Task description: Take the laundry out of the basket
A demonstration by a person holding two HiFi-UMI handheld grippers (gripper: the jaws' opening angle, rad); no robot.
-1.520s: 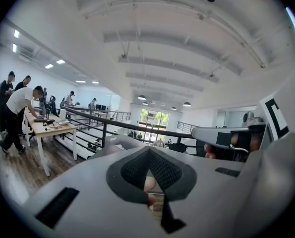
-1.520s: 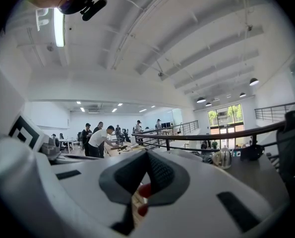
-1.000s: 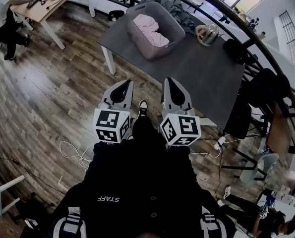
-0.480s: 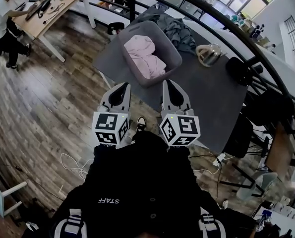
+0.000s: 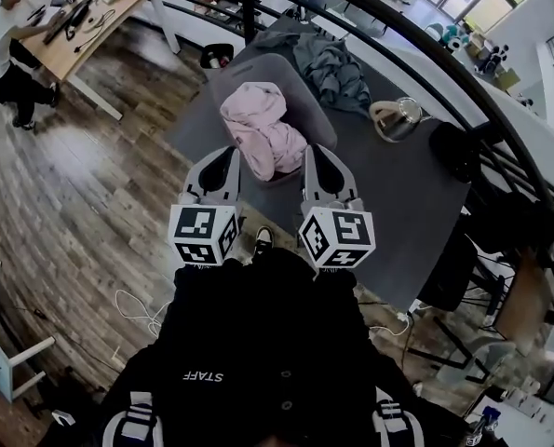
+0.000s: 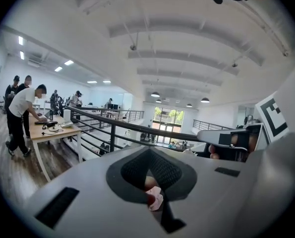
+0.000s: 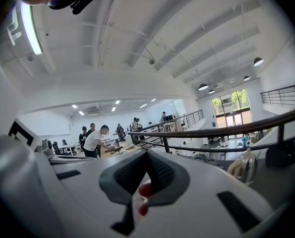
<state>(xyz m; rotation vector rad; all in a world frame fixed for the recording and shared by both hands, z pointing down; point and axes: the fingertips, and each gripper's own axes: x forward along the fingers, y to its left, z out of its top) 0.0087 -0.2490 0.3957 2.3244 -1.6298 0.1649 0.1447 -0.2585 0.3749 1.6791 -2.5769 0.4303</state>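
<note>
Both grippers were shut w/ nothing clamped: the left gripper [image 5: 225, 161] and right gripper [image 5: 316, 161] each showed jaws pressed together in their own views. They were held side by side, apart from each other, pointing toward the grey table [image 5: 388, 203]. From the head view their tips overlapped the near side of the laundry basket [image 5: 258, 68].

The basket, also grey, stood toward the table's left end, close to the near edge. Pink laundry [image 5: 263, 133] was heaped inside it, rising above the rim, and neither gripper touched it. A sliver of that pink showed through the opening in the left gripper's shell.

A grey garment [image 5: 337, 68] lay crumpled on the table just beyond the basket, by the far edge. A glass teapot [image 5: 398, 117] stood right of the basket, apart from it. A black object [image 5: 453, 147] sat further right at the far edge — couldn't tell what it was.

At upper left a person [image 5: 2, 35] leaned over a wooden desk [image 5: 100, 7] on the wood floor [image 5: 72, 203].
</note>
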